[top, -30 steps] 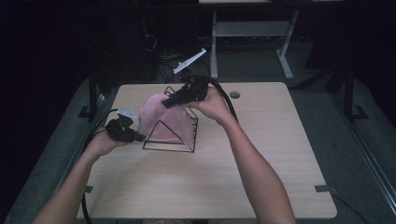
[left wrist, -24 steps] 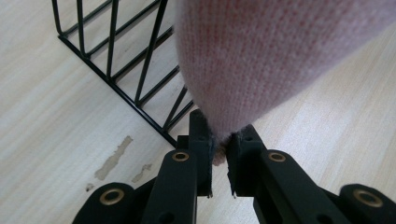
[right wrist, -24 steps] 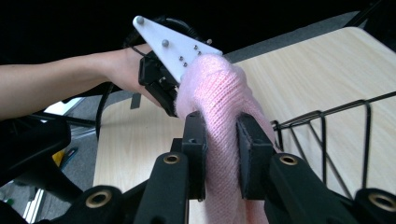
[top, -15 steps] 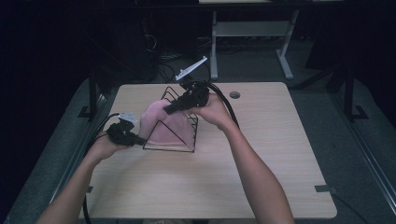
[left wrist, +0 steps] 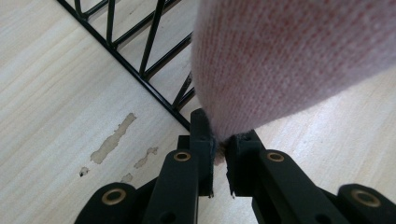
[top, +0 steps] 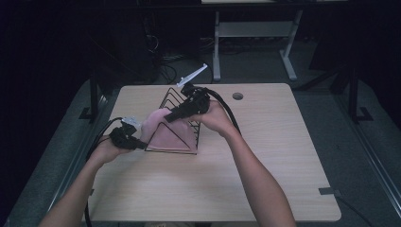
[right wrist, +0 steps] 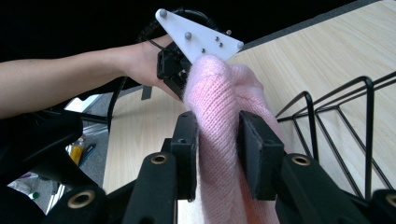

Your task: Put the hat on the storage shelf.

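Lowered pink knit inside wire rack

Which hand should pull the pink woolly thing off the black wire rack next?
Probably the right claw. It grips a thick fold of the pink knitted cloth near the top of the wire rack, so it could lift it. The left claw only pinches an edge, low by the table.
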{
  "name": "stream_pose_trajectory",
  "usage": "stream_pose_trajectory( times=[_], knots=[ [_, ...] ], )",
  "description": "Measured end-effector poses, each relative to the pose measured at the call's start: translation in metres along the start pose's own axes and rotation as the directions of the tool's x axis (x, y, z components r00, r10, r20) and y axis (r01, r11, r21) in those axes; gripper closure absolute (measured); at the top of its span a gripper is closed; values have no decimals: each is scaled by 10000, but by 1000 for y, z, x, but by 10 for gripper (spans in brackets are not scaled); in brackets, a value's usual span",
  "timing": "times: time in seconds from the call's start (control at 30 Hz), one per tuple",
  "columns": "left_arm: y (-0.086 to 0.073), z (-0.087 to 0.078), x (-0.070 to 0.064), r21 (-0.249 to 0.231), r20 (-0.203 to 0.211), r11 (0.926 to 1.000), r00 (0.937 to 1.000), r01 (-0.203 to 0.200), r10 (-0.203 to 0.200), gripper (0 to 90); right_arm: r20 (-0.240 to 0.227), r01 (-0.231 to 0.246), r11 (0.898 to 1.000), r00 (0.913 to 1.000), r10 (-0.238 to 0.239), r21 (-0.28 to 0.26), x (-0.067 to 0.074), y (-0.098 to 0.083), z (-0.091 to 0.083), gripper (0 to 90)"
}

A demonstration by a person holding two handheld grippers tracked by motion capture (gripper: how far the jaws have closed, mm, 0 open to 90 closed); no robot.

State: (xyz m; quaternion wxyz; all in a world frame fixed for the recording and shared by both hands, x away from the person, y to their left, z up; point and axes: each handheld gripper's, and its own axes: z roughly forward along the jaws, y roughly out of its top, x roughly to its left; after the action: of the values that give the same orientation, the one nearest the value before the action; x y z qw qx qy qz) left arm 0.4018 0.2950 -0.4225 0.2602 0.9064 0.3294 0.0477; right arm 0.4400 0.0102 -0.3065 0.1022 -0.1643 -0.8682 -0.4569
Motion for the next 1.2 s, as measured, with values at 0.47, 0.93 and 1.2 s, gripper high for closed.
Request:
stream_pose_trajectory(
  times=[0.47,0.93,1.2],
  knots=[
    [-2,10,3,447,-245,9990,9997,-15,26,774,-150,14,9999,9999,-16,-112,-2,-12,0,782],
    [-2,10,1,592,-178,9980,9995,-236,247,844,-103,-99,9998,9999,97,-195,-2,-12,-1,760],
    [-2,4,1,470,-286,9988,9994,-167,180,758,-160,-163,9986,9998,155,-504,-3,-19,-9,678]
  ],
)
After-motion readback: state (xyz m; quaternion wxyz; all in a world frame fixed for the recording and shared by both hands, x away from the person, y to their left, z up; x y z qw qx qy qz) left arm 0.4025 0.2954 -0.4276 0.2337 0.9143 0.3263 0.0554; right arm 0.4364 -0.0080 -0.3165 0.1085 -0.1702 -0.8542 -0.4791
